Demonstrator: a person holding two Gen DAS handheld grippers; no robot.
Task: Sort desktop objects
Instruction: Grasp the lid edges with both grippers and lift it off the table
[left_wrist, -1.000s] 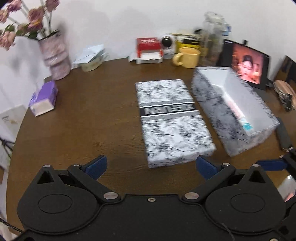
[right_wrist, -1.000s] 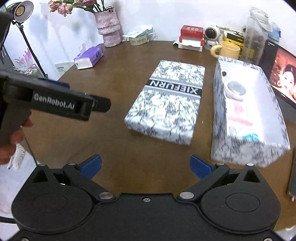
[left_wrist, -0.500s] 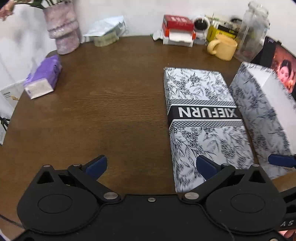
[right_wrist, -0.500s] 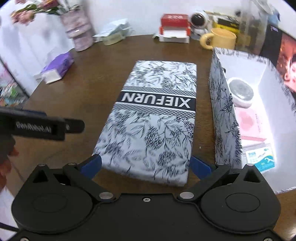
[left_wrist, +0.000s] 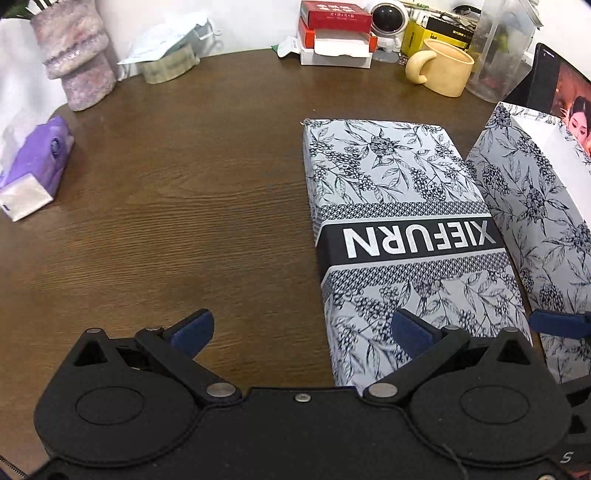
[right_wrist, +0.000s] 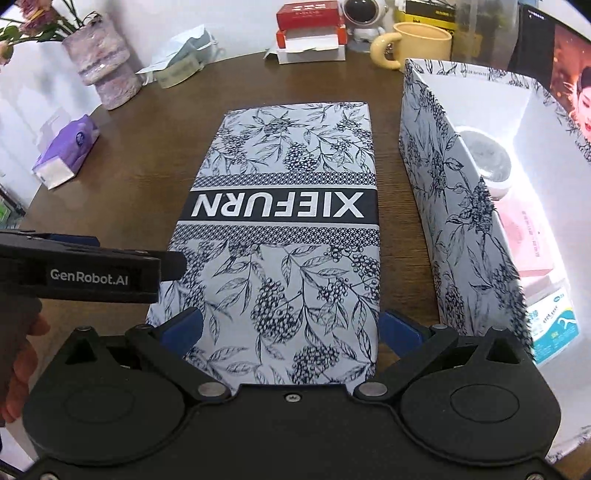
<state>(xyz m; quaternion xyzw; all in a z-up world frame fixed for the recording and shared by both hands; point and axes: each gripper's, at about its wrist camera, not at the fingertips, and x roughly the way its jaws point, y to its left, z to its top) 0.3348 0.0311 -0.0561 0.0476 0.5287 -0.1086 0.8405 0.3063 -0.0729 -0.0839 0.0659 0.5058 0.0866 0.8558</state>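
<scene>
lid (right_wrist: 284, 236): flat on bench (left_wrist: 166, 206), just left of open box (right_wrist: 443, 192). my right claw (right_wrist: 290, 330) wide open, straddling its near end, empty; left claw (left_wrist: 301, 330) wide open, empty. risk: one-ended grip tilts lid, clips box wall.

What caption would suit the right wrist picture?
Open right gripper straddling the near end of a floral black-and-white XIEFURN box lid, beside its open matching box.

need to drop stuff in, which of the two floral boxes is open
The right-hand floral box, showing its white inside; the XIEFURN lid beside it lies closed side up.
</scene>
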